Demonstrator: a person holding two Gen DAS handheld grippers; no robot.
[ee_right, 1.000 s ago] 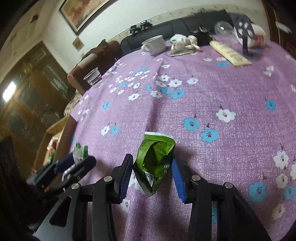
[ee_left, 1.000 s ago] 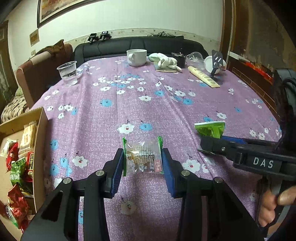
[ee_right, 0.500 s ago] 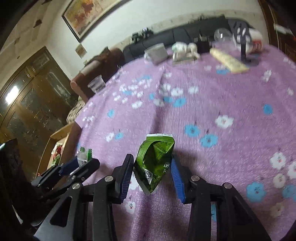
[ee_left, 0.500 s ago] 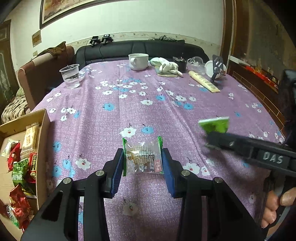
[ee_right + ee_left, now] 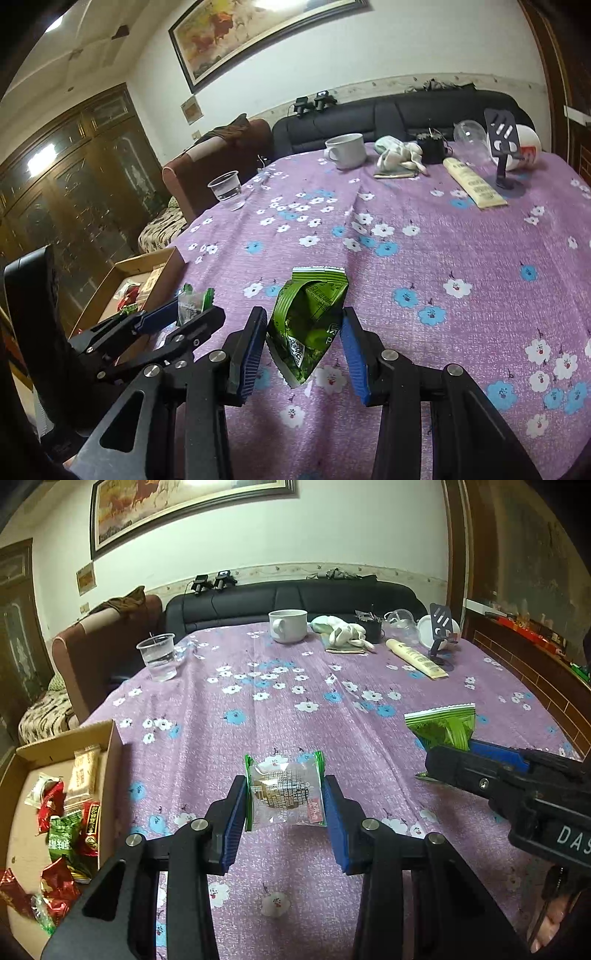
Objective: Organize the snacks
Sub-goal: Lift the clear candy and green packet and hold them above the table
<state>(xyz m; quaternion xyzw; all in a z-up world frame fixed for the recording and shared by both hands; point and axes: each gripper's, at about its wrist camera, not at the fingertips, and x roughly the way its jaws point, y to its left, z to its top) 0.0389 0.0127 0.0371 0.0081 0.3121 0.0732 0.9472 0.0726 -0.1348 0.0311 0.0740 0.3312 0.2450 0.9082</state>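
Snacks are held in both grippers right now, one each. A clear-window snack packet (image 5: 286, 797) with green side seams and a red corner label is clamped between the blue pads of the left gripper (image 5: 286, 810), lifted above the purple flowered tablecloth (image 5: 258, 709) near the front edge of the table. Over in the right wrist view, a crumpled green snack bag (image 5: 308, 321) is pinched by the right gripper (image 5: 304, 347), its serrated top edge pointing up and its bottom corner hanging below the pads. Both packets are clear of the cloth, as far as can be told.

A cardboard box (image 5: 110, 760) is parked at the left edge of the table, lower than the tabletop, and it's already loaded with red and green wrappers (image 5: 66, 834) plus a pale biscuit pack (image 5: 83, 771) toward its far end. The right gripper with its green bag can also be seen from the left camera, off to the right side and well apart from the box.

Along the far edge, a white mug (image 5: 288, 626), a clear plastic cup (image 5: 158, 657) with water, a bundled pale cloth (image 5: 341, 633), a cream tube (image 5: 415, 658) and a black phone stand (image 5: 439, 627) are lined up, with a black sofa (image 5: 288, 598) behind them. A framed painting (image 5: 258, 33) is hung on the wall.
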